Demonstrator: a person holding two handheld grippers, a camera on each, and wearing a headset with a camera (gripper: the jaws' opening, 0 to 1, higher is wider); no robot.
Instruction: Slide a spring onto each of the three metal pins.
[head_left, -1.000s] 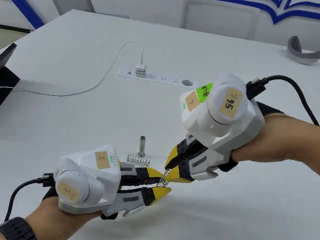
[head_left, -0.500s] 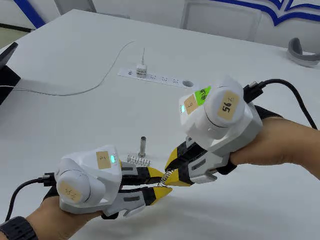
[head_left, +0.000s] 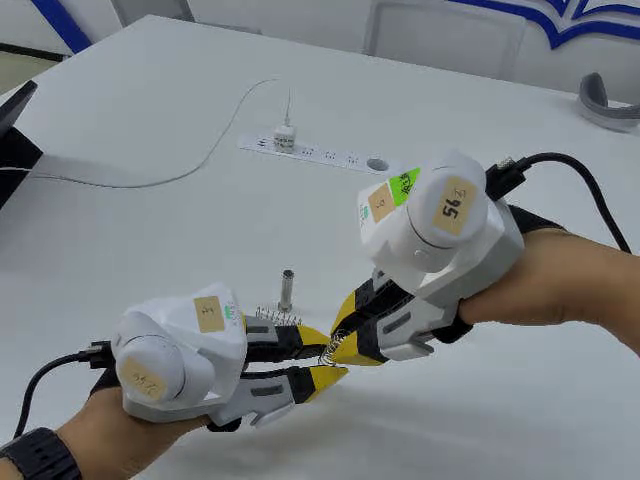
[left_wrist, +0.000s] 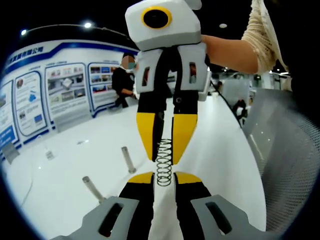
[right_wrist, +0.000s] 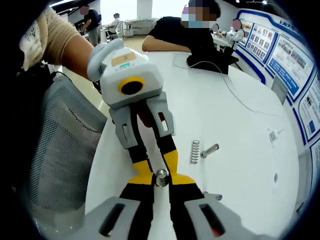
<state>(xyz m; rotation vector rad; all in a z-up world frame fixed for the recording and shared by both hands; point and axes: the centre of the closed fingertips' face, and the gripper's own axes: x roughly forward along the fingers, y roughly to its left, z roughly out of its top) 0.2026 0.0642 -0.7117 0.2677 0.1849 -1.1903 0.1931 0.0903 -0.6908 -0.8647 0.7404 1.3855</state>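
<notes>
Above table (head_left: 150, 230): grippers (left_wrist: 163, 180) (right_wrist: 161, 179) tight on spring (left_wrist: 164, 160)

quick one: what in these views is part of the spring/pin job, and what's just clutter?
In the job:
- spring, with the left tool and the right tool both shut on it
- second spring, lying by a pin
- two metal pins

Lying about:
- power strip with a plug
- white cable
- grey curved piece

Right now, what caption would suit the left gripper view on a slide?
The left gripper and right gripper meet tip to tip, both clasping one spring, with two metal pins nearby.
</notes>
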